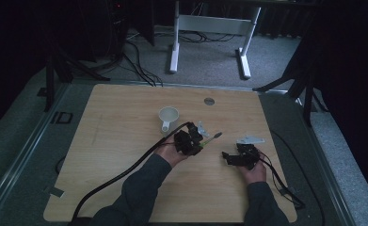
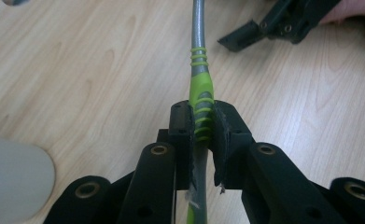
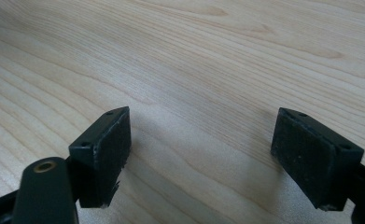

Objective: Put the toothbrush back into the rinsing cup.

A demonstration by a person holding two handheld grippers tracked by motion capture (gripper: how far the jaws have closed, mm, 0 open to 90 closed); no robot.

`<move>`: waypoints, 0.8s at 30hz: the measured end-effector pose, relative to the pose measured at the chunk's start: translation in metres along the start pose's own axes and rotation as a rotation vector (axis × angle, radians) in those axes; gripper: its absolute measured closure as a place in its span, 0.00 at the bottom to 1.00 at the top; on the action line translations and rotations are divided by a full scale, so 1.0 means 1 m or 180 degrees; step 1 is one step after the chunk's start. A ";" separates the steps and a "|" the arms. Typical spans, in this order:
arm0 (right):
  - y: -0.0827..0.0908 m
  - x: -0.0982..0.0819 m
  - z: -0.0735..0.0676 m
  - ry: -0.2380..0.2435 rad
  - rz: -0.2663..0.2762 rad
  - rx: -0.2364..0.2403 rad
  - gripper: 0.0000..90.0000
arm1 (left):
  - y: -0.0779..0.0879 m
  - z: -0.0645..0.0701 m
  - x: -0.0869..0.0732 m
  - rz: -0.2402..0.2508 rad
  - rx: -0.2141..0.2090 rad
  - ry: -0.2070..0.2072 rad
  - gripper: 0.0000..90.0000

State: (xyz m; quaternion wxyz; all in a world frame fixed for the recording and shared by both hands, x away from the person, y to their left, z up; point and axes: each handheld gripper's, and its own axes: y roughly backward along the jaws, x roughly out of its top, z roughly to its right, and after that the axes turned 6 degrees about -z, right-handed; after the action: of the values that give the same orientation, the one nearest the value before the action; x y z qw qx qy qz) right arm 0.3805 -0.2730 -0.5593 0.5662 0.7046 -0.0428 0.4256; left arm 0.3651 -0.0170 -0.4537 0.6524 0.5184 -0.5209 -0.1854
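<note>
A toothbrush (image 2: 200,79) with a grey and green handle is clamped between the jaws of my left gripper (image 2: 201,126). In the high view the left gripper (image 1: 201,143) sits near the table's middle, and the toothbrush (image 1: 213,137) points right and away from it. My right gripper (image 3: 203,158) is open above bare wood, nothing between its jaws. In the high view the right gripper (image 1: 225,156) rests right of the left one, jaws pointing left. A white cup (image 1: 168,116) with a handle stands just behind the left gripper, and its rim (image 2: 12,182) shows in the left gripper view.
The wooden table (image 1: 125,141) has a round grey cable port (image 1: 209,100) near its far edge. A black cable (image 1: 125,172) trails from the left gripper toward the front left. Beyond the table stands a white desk frame (image 1: 210,28) on grey carpet.
</note>
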 end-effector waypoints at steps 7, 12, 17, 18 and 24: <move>0.000 0.000 0.000 -0.0004 0.0003 -0.0001 0.22 | 0.003 -0.003 -0.001 0.0083 0.0026 0.0063 0.89; 0.000 0.000 0.000 -0.0005 0.0004 -0.0001 0.22 | 0.006 -0.005 -0.002 0.0159 0.0053 0.0128 0.89; 0.000 0.000 0.000 -0.0010 0.0006 0.0000 0.22 | 0.011 -0.006 -0.003 0.0243 0.0132 0.0167 0.89; 0.000 0.000 0.000 -0.0008 0.0005 -0.0001 0.22 | 0.011 -0.007 -0.004 0.0261 0.0131 0.0182 0.89; 0.000 0.000 0.000 -0.0005 0.0004 0.0000 0.22 | 0.014 -0.008 -0.004 0.0344 0.0160 0.0226 0.89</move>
State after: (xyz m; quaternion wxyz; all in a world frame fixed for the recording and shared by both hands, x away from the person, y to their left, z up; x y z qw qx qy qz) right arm 0.3805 -0.2729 -0.5594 0.5659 0.7049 -0.0437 0.4254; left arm 0.3662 -0.0041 -0.4429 0.6663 0.5120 -0.5291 -0.1184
